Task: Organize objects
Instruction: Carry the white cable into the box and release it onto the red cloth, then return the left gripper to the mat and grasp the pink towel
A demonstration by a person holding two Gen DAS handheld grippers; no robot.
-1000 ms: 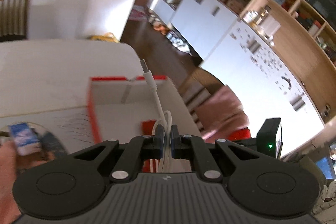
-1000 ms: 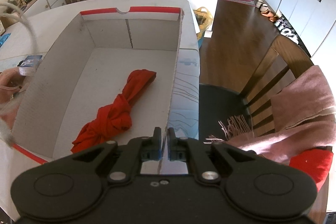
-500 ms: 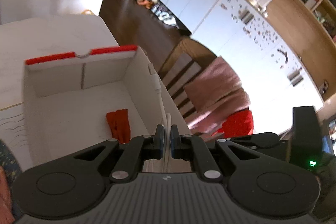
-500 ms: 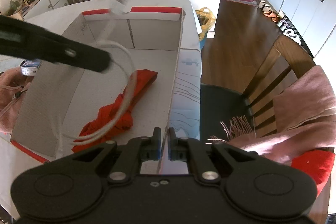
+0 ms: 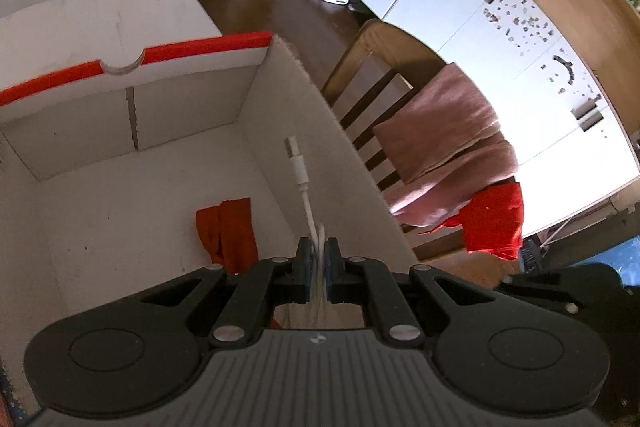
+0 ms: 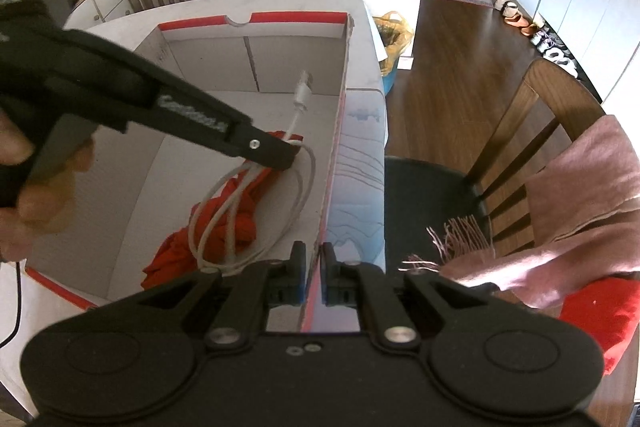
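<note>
Now my left hand-held gripper [image 5: 317, 259] is clamped tight on a coiled white cable [image 6: 256, 203], holding it inside the open cardboard box [image 6: 256, 67] over the red cloth [image 6: 224, 231] on the box floor. Cable loops hang down onto the cloth, plug end sticks up toward the far wall. My right hand-held gripper [image 6: 314, 269] is pinched nearly closed on the box's right side wall, near corner. Box sits on the white surface [image 6: 368, 39]; wooden chair [image 6: 532, 131] with pink scarf [image 6: 576, 203] beside it.
</note>
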